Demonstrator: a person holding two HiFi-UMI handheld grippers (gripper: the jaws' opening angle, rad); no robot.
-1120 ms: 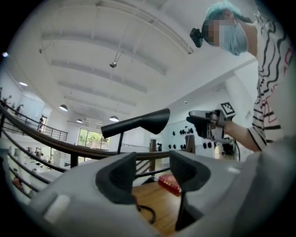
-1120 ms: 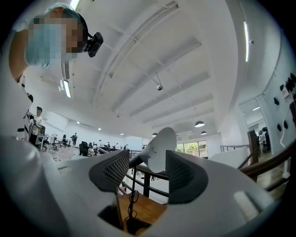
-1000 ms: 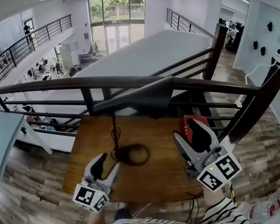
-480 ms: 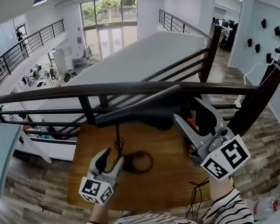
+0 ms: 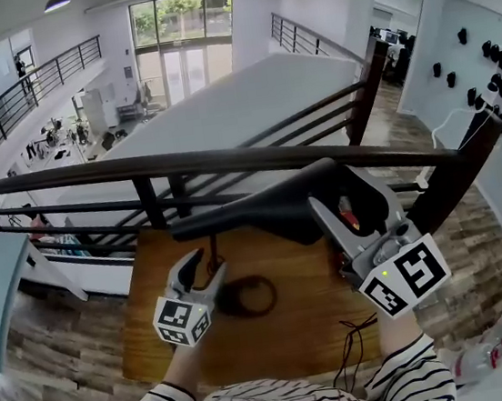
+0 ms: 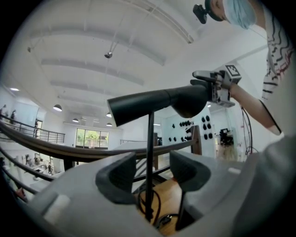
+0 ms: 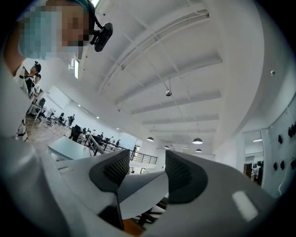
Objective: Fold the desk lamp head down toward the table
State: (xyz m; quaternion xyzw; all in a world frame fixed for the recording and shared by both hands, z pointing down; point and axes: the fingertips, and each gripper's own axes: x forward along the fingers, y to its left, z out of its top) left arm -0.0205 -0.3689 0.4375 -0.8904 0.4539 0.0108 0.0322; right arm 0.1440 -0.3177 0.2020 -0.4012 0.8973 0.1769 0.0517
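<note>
**A:** Start close in. What are the left tongs (image 5: 201, 267) doing?

**B:** Their jaws are a little apart. The lamp's thin stem (image 6: 150, 148) stands between them, clear of both pads, so nothing is gripped.

**A:** And the stem's footing?

**B:** It ends in a dark ring base (image 5: 245, 297) lying on the wooden desk (image 5: 296, 336), just beyond those tongs. The base looks light to me, so I'd expect it to lift or skid if the top is pushed hard. Closing low on the stem should steady it, though so slim a rod may twist in the pads.

**A:** The right tongs (image 5: 340, 194)?

**B:** They are higher up, jaws wide, straddling the thick end of the lamp head (image 5: 261, 210). Their own view shows the pad faces bare above the shell, so I wouldn't call it a pinch.

**A:** Where is the head?

**B:** It sits well above the desk, roughly level. It tapers out to the left over the base, in front of the railing (image 5: 227, 159). The stem meets it about midway along.

**A:** How will it handle?

**B:** It is probably a rigid, smooth shell and likely slick. It is also long, so it levers strongly on that thin stem. I'd take the thick end, where there is the most surface for the pads, and press down gently. I can't tell how stiff the joint is.

**A:** And beyond?

**B:** Past the railing there is an open hall with tall windows.
</note>
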